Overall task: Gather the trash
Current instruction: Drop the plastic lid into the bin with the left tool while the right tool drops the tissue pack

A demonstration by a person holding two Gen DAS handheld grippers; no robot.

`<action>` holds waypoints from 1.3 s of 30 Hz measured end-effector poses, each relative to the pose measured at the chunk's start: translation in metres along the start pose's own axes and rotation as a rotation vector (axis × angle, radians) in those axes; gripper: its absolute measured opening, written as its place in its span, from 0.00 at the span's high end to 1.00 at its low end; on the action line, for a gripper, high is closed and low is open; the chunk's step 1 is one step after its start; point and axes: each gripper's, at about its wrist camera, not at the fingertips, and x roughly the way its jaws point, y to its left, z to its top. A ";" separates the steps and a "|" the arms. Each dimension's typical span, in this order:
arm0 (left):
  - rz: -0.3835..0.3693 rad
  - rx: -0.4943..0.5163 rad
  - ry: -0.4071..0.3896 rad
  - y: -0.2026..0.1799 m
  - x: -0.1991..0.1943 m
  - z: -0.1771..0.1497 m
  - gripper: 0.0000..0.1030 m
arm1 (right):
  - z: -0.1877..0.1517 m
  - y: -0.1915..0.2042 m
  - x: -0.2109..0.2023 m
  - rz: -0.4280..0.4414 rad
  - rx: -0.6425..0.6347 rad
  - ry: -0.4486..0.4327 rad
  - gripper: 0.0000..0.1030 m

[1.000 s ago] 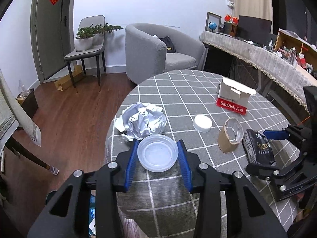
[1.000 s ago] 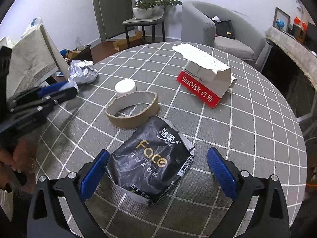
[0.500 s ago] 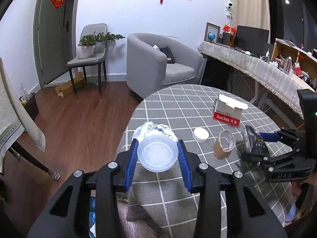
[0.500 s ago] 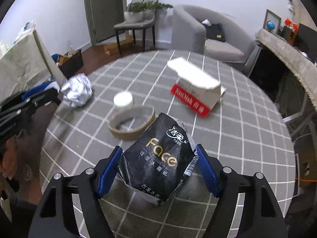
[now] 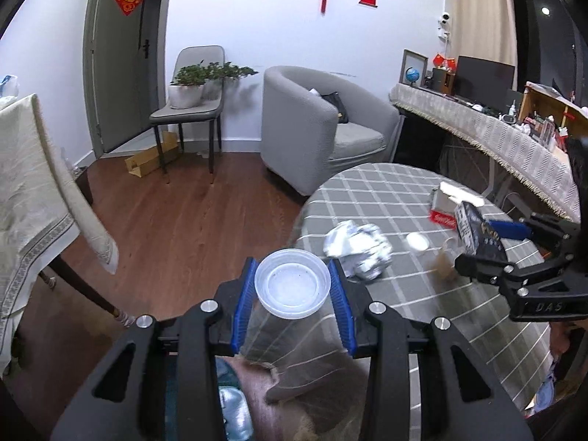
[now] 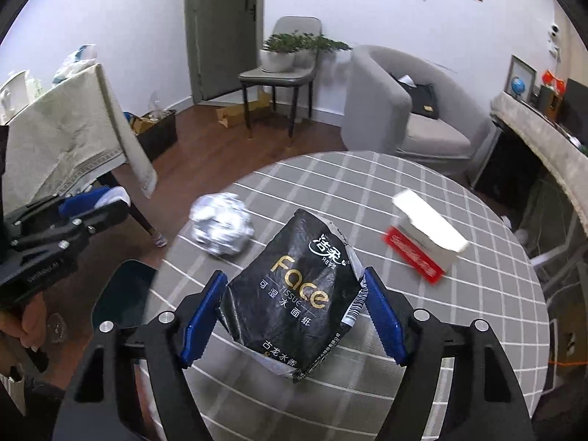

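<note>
The left tool (image 5: 293,290) is clamped on a clear plastic cup (image 5: 293,283), which looks empty, held above the near edge of the checked desk (image 6: 367,183). The right tool (image 6: 294,307), its jaws just closed in, grips a black tissue pack (image 6: 294,294) lifted over the desk. On the desk, a crumpled foil ball (image 6: 222,228) lies left of the pack and an open white-and-red box (image 6: 426,239) right of it.

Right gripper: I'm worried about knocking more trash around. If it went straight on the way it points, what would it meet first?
Probably the table just beyond the tissue pack that the right gripper holds; depth is unclear.
</note>
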 end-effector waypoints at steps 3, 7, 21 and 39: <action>0.025 -0.006 0.013 0.014 -0.003 -0.005 0.59 | 0.009 0.019 0.003 0.024 -0.011 -0.011 0.27; 0.056 -0.018 0.039 0.037 -0.006 -0.015 0.59 | 0.016 0.045 0.003 0.055 -0.032 -0.034 0.27; 0.132 -0.038 0.130 0.103 -0.016 -0.054 0.59 | 0.037 0.133 0.011 0.164 -0.113 -0.069 0.27; 0.170 -0.074 0.391 0.163 0.032 -0.139 0.59 | 0.041 0.219 0.051 0.264 -0.145 -0.019 0.27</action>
